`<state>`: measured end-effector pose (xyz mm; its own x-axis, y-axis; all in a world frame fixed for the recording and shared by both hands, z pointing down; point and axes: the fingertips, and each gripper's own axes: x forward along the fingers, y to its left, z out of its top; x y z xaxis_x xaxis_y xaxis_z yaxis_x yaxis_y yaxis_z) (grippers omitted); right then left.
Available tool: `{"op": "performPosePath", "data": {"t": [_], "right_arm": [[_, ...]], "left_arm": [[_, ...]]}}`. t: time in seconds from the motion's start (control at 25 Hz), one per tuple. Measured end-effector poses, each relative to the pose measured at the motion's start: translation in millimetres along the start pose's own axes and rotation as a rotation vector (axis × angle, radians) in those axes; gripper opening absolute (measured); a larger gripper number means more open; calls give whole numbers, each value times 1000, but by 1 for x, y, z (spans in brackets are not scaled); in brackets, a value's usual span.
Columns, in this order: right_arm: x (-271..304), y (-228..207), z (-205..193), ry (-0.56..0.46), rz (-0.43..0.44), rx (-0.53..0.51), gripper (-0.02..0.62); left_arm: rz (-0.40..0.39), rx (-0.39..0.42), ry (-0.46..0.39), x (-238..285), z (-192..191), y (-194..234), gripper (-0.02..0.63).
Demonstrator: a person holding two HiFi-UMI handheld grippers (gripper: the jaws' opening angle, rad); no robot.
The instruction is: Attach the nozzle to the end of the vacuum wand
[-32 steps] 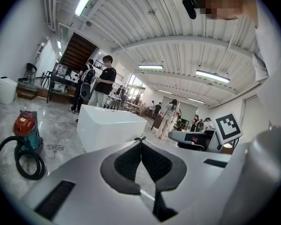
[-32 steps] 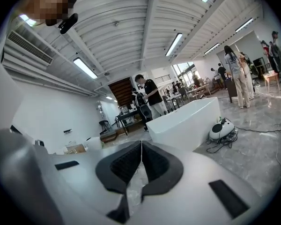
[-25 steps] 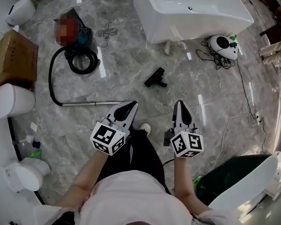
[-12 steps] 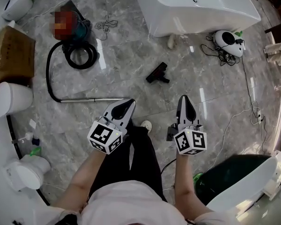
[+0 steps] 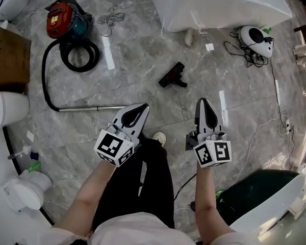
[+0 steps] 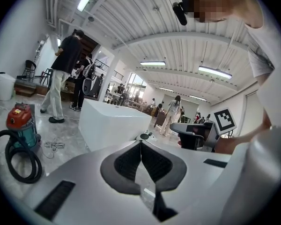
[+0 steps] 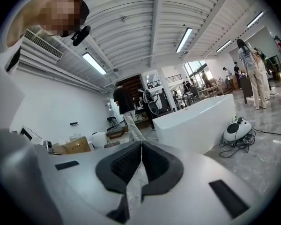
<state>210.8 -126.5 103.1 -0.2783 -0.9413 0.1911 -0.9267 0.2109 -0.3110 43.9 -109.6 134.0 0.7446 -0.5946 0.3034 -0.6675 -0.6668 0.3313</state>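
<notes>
Lower than before, our left tongs [image 5: 142, 107] and right tongs [image 5: 202, 103] hang pressed together, empty — the nozzle [image 5: 172, 76] lies on the floor [image 5: 143, 50] ahead, between the 2, the wand [image 5: 92, 107] ending just left of the left tongs.

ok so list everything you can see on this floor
red canister vacuum cleaner: one, red, far left
silver metal vacuum wand: one, silver, lying flat, left of centre
black plastic floor nozzle: one, black, centre, apart from wand
white bathtub: one, white, top
white rounded appliance with cable: one, white, near bathtub's right end
brown cardboard box: one, brown, left edge
dark green tub: one, green, bottom right
left gripper: one, white, jaws shut, empty
right gripper: one, white, jaws shut, empty
</notes>
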Motion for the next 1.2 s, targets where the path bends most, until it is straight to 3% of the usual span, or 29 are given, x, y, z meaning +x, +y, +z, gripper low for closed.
{"op": "performPosePath", "data": {"t": [0.52, 0.8, 1.2], "right_arm": [[44, -77, -152, -24, -22, 21, 17], [73, -125, -229, -42, -45, -1, 17], [117, -179, -311, -81, 17, -79, 17]], "left_arm": [[32, -10, 26, 55, -165, 75, 9], [77, 15, -4, 96, -232, 138, 9], [126, 56, -65, 157, -309, 214, 9]]}}
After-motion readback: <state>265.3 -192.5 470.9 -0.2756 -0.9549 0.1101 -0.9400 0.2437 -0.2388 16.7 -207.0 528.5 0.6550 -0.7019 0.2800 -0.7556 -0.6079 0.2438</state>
